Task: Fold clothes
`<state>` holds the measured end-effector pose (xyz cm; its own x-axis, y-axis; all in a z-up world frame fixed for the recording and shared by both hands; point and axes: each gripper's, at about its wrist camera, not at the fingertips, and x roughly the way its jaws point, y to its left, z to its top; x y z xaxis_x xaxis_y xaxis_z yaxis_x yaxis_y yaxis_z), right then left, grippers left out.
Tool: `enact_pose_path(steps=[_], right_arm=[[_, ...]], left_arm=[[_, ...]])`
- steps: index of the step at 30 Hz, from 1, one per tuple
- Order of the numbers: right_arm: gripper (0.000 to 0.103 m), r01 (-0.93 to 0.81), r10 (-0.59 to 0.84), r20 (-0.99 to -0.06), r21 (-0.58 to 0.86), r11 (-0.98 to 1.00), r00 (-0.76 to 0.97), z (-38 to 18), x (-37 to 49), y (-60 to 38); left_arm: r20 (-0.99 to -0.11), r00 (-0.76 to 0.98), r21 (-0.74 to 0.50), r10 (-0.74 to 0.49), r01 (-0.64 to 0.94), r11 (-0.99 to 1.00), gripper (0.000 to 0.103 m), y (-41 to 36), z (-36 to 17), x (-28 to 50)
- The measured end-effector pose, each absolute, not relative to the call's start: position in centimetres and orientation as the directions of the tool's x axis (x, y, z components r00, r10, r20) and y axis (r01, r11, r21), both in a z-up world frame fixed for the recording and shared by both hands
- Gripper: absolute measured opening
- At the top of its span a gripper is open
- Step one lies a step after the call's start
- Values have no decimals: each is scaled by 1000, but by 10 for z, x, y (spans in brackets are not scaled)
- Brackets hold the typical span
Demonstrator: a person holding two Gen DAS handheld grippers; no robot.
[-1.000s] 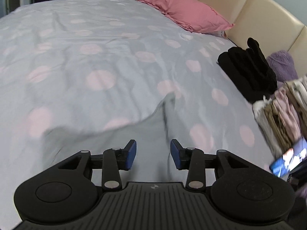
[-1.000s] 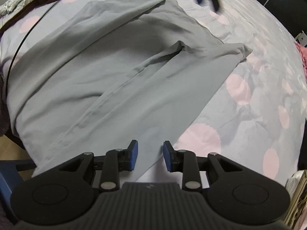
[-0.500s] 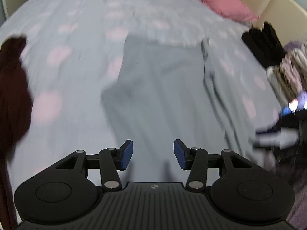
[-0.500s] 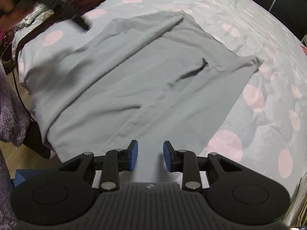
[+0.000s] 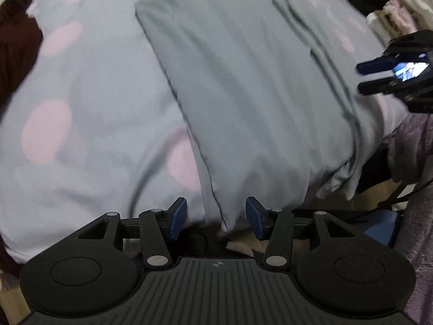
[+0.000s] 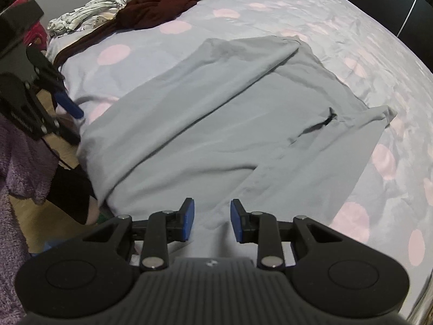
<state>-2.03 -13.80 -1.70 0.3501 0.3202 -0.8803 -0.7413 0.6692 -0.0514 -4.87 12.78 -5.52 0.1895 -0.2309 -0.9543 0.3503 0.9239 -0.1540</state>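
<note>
Pink-dotted grey bedspread [image 6: 351, 21] under grey garment [image 6: 216, 124]

The grey garment [image 6: 216, 124] lies flat across the near part of the bed [image 6: 338, 21], its lower end draped over the bed's edge. Beyond and to its right the polka-dot cover is bare and open to pass. A dark maroon garment [image 6: 159, 8] and a patterned white one [image 6: 92, 19] crowd the far left corner.
</note>
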Motion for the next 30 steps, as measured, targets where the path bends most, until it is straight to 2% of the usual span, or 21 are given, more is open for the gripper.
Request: enact_pose_path(steps=[5, 6, 7, 8, 9, 12, 17, 26, 30], right_arm=[[33, -737, 322, -884, -37, 675, 339, -21, -27, -138], [33, -736, 322, -885, -34, 676, 337, -21, -29, -138], [33, -735, 322, -886, -31, 677, 335, -22, -30, -138], [33, -734, 322, -886, -29, 678, 333, -23, -32, -138], [33, -733, 323, -887, -26, 680, 330, -23, -33, -138], [33, -730, 323, -889, -17, 683, 324, -26, -37, -137], [33, -713, 320, -893, -2, 701, 316, -27, -44, -143], [33, -593, 356, -900, 148, 792, 251, -32, -43, -169], [33, -553, 357, -899, 169, 816, 253, -35, -43, -181]], left_arm=[[-953, 202, -158, -226, 305, 939, 46, 127, -66, -49], [-949, 216, -159, -229, 298, 941, 42, 128, -65, -50], [-948, 226, -149, -222, 300, 942, 28, 128, -64, -51], [-948, 232, -142, -219, 306, 941, 21, 127, -62, -51], [-942, 233, -160, -239, 315, 935, 9, 126, -61, -51], [-944, 247, -121, -216, 349, 929, 6, 120, -59, -54], [-941, 220, -160, -258, 382, 910, 3, 126, -43, -58], [-947, 105, -160, -303, 663, 731, 3, 63, 25, -36], [-955, 19, -170, -295, 782, 599, 3, 11, 25, -24]])
